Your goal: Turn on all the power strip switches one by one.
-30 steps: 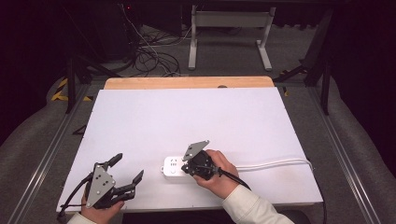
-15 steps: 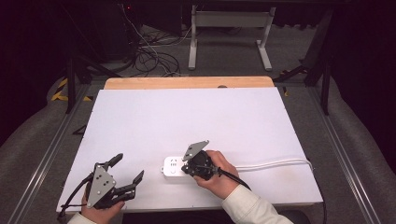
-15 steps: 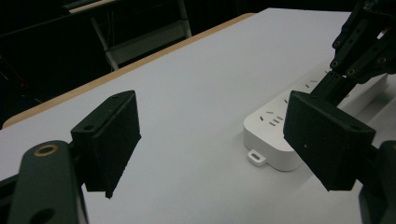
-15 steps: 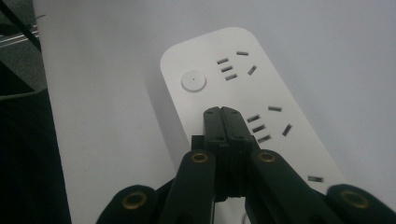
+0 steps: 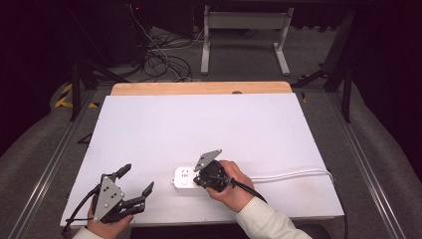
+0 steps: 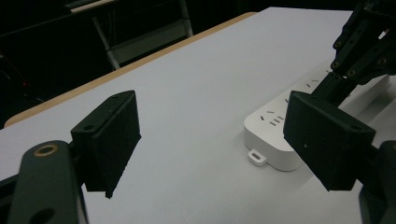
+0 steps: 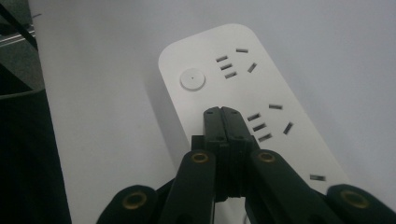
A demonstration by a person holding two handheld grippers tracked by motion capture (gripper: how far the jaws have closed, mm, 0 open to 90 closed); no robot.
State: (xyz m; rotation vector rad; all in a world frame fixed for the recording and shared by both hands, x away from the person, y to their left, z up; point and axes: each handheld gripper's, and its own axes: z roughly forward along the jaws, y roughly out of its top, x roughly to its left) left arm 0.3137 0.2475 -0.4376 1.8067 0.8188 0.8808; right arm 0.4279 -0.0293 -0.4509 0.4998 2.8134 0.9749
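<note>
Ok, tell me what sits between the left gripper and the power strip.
Nothing visible does. The left gripper rests open near the table's front edge, and only bare white tabletop lies between it and the power strip. The right gripper, jaws shut, hovers over the strip's top, beyond its near end.

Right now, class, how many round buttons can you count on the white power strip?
1: the round button sits at the free end of the power strip, beyond the right gripper; others may hide beneath it.

overhead view, two close views, shared power strip [image 5: 185, 177]
</note>
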